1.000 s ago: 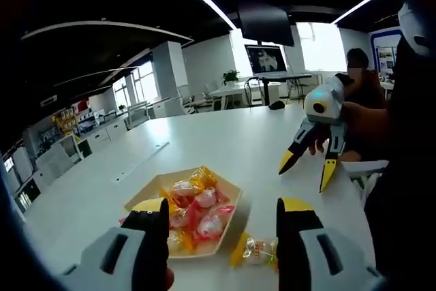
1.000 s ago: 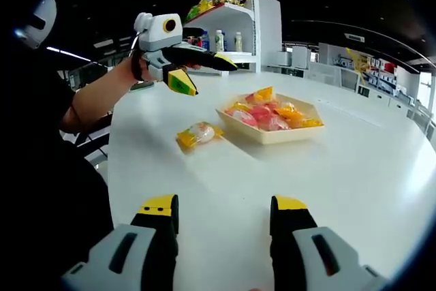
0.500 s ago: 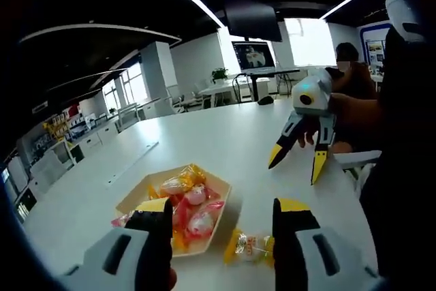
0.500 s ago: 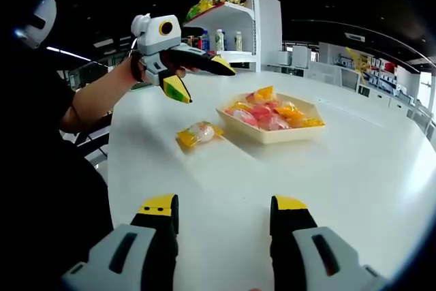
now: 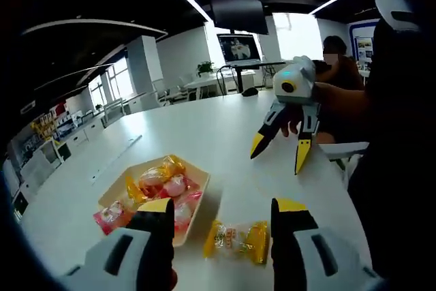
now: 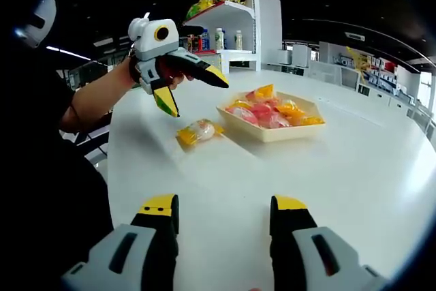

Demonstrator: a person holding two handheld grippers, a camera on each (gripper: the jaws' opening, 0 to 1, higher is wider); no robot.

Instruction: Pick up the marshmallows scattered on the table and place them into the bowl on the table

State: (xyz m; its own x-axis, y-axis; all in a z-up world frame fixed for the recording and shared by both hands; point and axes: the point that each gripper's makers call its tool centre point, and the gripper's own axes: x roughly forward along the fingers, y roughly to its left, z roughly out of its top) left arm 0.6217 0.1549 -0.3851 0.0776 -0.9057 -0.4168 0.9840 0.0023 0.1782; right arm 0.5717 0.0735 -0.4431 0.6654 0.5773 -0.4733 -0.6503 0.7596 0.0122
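Left gripper view: close above the bowl (image 5: 194, 183), facing across the table (image 5: 204, 124). Right gripper view: farther back, low, facing the bowl (image 6: 272, 134). Shared: bowl, adjacent wrapped marshmallow (image 6: 197, 132).

1 marshmallow (image 5: 238, 240) (image 6: 197, 132) in clear wrapper w/ yellow twisted ends, lying flat on white table (image 6: 354, 168), just beside bowl (image 5: 192, 204) (image 6: 271, 135). Bowl: shallow, cream, angular rim, upright, heaped w/ pink, yellow & orange wrapped marshmallows.

Table (image 6: 354, 168) smooth matt white; bowl (image 6: 272, 133) beside it matt, pale; loose marshmallow (image 5: 237, 240) near bowl in shiny crinkled clear-and-yellow plastic wrapper.
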